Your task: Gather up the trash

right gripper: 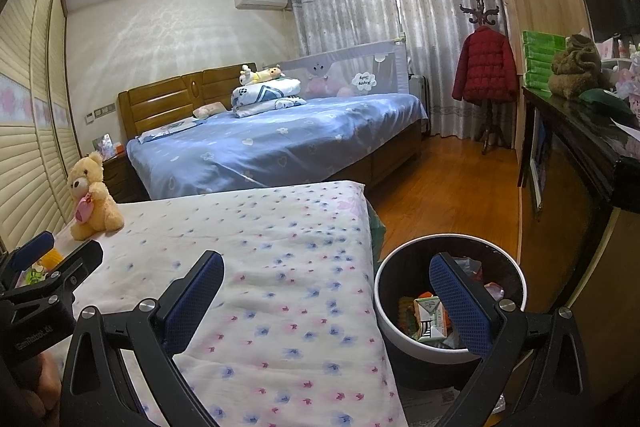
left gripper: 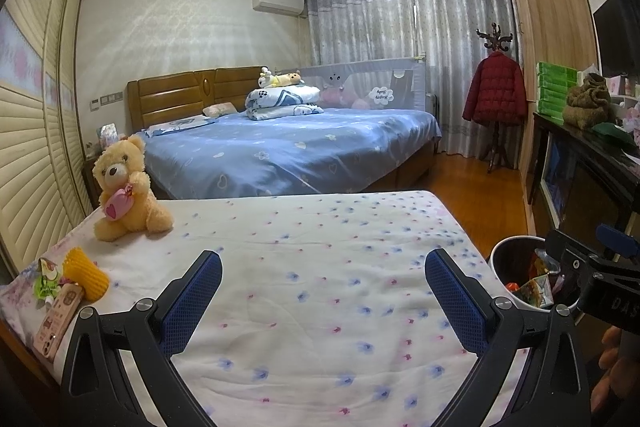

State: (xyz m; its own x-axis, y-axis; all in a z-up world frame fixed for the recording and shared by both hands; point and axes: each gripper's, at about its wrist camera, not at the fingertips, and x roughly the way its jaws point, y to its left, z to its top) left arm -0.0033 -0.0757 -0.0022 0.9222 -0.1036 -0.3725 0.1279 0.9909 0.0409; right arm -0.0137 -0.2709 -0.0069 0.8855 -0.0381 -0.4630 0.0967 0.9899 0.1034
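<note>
A round bin [right gripper: 404,341], white outside and dark inside, stands on the floor right of the near bed and holds cartons and wrappers [right gripper: 430,319]; it also shows in the left wrist view [left gripper: 505,255]. My right gripper [right gripper: 326,301] is open and empty, one finger over the bed edge, the other over the bin. My left gripper [left gripper: 323,301] is open and empty above the flowered sheet [left gripper: 312,259]. At the bed's left edge lie a yellow foam fruit net [left gripper: 86,273], a green wrapper [left gripper: 46,281] and a pink phone-like box [left gripper: 56,321].
A yellow teddy bear [left gripper: 126,187] sits at the near bed's far left corner. A blue bed [left gripper: 288,151] stands behind. A dark cabinet [right gripper: 576,187] runs along the right wall, with wooden floor [right gripper: 444,187] between it and the beds. A red coat [right gripper: 484,65] hangs on a stand.
</note>
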